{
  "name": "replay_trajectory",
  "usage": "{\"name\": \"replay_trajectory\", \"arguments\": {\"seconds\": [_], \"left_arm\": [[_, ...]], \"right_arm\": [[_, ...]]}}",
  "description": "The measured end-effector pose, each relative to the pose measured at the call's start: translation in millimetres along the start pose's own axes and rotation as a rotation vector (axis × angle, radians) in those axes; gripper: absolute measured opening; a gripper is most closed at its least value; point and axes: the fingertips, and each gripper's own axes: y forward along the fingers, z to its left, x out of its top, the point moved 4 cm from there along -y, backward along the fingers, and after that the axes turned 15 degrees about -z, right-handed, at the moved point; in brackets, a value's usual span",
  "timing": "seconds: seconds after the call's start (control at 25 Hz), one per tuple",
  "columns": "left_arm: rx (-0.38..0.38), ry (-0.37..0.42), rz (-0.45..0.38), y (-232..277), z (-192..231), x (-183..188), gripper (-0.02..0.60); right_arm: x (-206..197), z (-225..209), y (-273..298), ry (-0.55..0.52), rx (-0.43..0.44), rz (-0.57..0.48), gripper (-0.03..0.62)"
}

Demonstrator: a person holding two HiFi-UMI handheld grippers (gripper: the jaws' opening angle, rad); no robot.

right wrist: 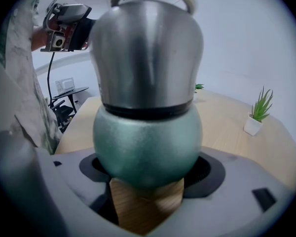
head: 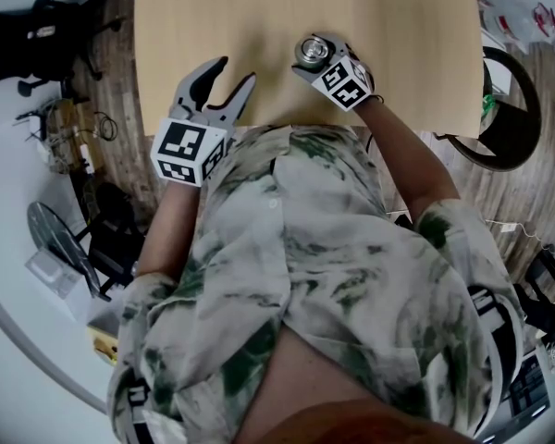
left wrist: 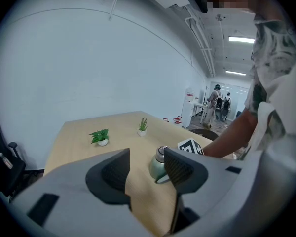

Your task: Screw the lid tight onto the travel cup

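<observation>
My right gripper (right wrist: 147, 180) clamps the cup (right wrist: 148, 142) by its green body; my left gripper (left wrist: 145, 169) hangs wide and empty. Grabbing the lid (right wrist: 148, 53) off-centre could twist the cup loose and topple it.

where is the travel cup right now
In the head view the travel cup stands on the wooden table, right of centre, gripped between the right tongs; the open left tongs sit to its left.

cup (right wrist: 147, 147): green | lid (right wrist: 147, 48): silver | table (head: 259, 26): pale wood | shirt (head: 333, 266): white-green marbled
</observation>
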Motion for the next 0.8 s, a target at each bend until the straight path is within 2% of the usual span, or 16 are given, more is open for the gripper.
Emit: {"name": "replay_trajectory", "arguments": {"seconds": [0.4, 0.8], "left_arm": [[0.004, 0.016, -0.037, -29, 6, 5, 0.209], [-0.056, 0.035, -0.101, -48, 11, 31, 0.21]], "right_arm": [[23, 7, -7, 0.022, -0.021, 0.009, 0.393], [91, 21, -37, 0.06, -0.033, 0.009, 0.393]]}}
